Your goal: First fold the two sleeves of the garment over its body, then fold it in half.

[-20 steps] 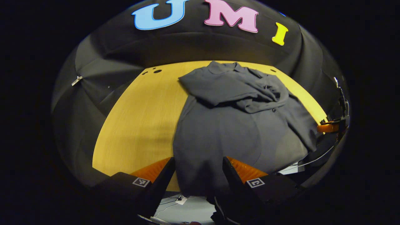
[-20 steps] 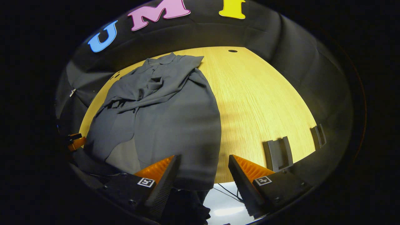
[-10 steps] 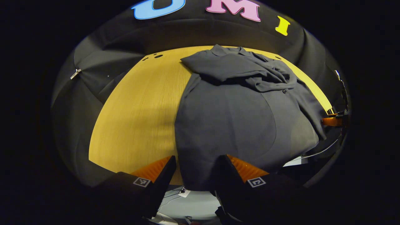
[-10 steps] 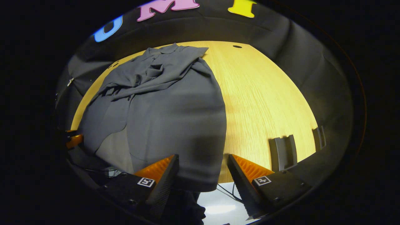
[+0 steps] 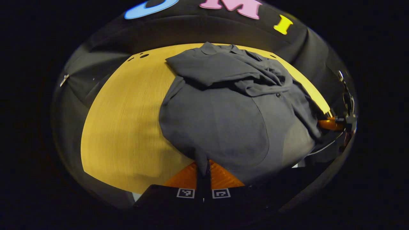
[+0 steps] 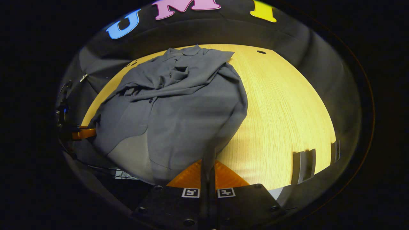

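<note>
L gripper [image 5: 203, 172]: pinched on near hem of dark grey button shirt [image 5: 230, 118].
R gripper [image 6: 208, 174]: clamped on same hem; edge hidden betw. fingers.
Sleeves: bunched at far end.

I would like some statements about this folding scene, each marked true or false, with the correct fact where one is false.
1. The left hand-held gripper is closed on the hem of the grey shirt. True.
2. The right hand-held gripper is wide open above bare wood. False: its fingers are closed on the shirt's hem.
3. Both sleeves lie folded across the upper body of the shirt. True.
4. The shirt is already folded in half. False: the lower part is spread toward the near table edge, its hem only pinched.
5. The shirt lies on a wooden table. True.
6. The collar is at the near edge, by the grippers. False: the collar is at the far end.
</note>
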{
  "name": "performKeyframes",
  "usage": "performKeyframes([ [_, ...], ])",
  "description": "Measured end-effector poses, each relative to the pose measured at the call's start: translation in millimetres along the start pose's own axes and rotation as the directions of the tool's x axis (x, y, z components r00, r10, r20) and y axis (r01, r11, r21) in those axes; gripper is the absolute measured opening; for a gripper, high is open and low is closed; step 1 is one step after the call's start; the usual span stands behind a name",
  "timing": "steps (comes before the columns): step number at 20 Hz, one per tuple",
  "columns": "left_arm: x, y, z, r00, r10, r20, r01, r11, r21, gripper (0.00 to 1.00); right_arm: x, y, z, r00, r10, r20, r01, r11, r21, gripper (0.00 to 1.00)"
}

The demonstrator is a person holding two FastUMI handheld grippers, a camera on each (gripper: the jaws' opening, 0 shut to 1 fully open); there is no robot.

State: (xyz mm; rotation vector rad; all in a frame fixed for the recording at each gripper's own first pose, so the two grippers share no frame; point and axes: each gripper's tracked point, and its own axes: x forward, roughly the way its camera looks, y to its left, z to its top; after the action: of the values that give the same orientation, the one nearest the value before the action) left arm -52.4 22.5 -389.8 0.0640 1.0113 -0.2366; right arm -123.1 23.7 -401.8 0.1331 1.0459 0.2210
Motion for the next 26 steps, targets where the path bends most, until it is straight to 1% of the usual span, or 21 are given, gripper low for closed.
performKeyframes([
  [4,-23.9,-7.0,31.1,0.996,-0.019,0.084,0.021,1.000,-0.022,0.05,-23.9,4.3,29.1,0.996,0.022,0.088,-0.025,0.999,0.034,0.06],
  [7,-39.1,-6.8,67.1,0.987,-0.028,0.160,0.037,0.998,-0.052,0.05,-39.3,6.3,64.4,0.985,0.046,0.165,-0.056,0.997,0.054,0.06],
  [11,-55.7,-0.1,124.9,0.962,-0.014,0.273,0.040,0.995,-0.088,0.05,-54.1,3.5,129.0,0.955,0.052,0.292,-0.078,0.994,0.078,0.05],
  [12,-59.0,2.8,139.5,0.953,-0.010,0.302,0.039,0.995,-0.091,0.02,-55.9,2.9,144.2,0.946,0.053,0.320,-0.082,0.994,0.078,0.05],
  [13,-59.4,4.9,152.7,0.946,-0.007,0.325,0.039,0.995,-0.092,0.06,-57.3,2.5,163.5,0.935,0.054,0.351,-0.086,0.993,0.077,0.05],
  [14,-59.8,7.4,164.5,0.939,-0.004,0.344,0.038,0.995,-0.092,0.05,-58.2,2.3,178.2,0.925,0.058,0.376,-0.093,0.993,0.075,0.05],
  [16,-58.6,11.4,189.3,0.925,-0.005,0.381,0.044,0.994,-0.095,0.06,-57.1,1.9,204.1,0.908,0.068,0.413,-0.100,0.993,0.057,0.05],
  [20,-50.2,13.4,236.5,0.897,0.006,0.442,0.043,0.994,-0.100,0.05,-43.2,-2.1,245.4,0.886,0.062,0.460,-0.095,0.994,0.050,0.05],
  [21,-56.0,16.1,243.8,0.891,0.011,0.453,0.036,0.995,-0.094,0.05,-39.4,-4.1,255.5,0.881,0.058,0.470,-0.095,0.994,0.056,0.05],
  [26,-29.5,27.9,291.8,0.876,0.028,0.481,0.011,0.997,-0.079,0.05,-14.6,-16.9,301.2,0.860,0.036,0.510,-0.086,0.993,0.076,0.05],
])
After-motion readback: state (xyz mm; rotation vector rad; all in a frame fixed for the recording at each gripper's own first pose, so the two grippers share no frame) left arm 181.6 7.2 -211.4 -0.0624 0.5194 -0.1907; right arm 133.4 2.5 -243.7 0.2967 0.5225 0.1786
